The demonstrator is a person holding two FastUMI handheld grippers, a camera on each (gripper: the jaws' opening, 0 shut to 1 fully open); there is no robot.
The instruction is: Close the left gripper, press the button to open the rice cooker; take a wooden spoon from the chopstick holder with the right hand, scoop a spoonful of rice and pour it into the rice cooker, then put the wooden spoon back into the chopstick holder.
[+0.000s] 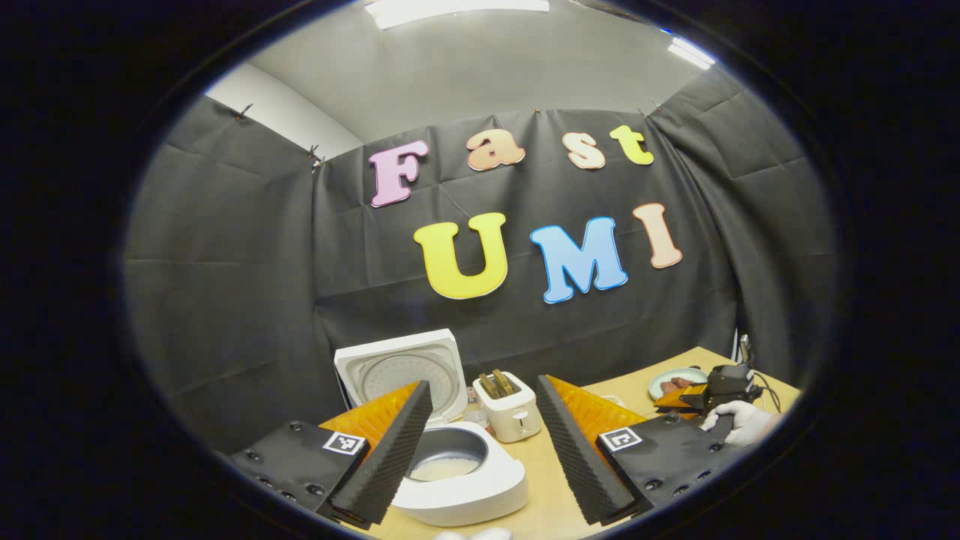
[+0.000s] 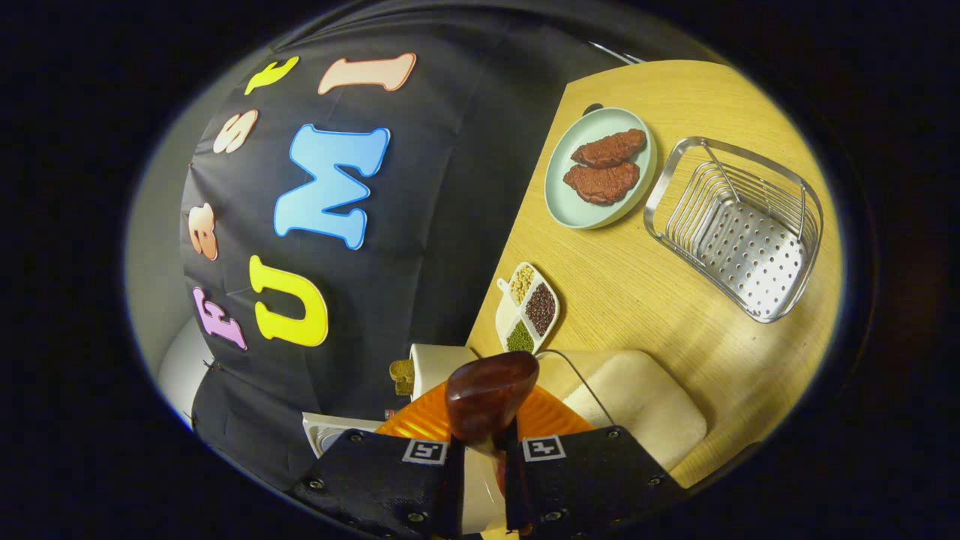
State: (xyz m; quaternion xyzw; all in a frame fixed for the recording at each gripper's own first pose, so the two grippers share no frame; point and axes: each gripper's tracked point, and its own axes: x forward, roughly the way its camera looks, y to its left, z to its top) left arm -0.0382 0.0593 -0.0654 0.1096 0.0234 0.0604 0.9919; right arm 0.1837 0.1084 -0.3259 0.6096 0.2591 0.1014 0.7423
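Here, my left gripper (image 1: 480, 442) hangs with fingers spread wide above the rice cooker (image 1: 457, 480), whose lid (image 1: 401, 371) stands raised and whose pot shows pale rice at the bottom. A toaster (image 1: 511, 405) sits just behind it on the wooden surface (image 1: 547, 480). My right gripper (image 2: 484, 450) has its fingers clamped on the wooden spoon (image 2: 491, 394), the dark bowl jutting forward. Beyond it lie a divided dish of beans (image 2: 529, 307), a plate of meat (image 2: 600, 169) and a wire basket (image 2: 739, 225), well apart from one another
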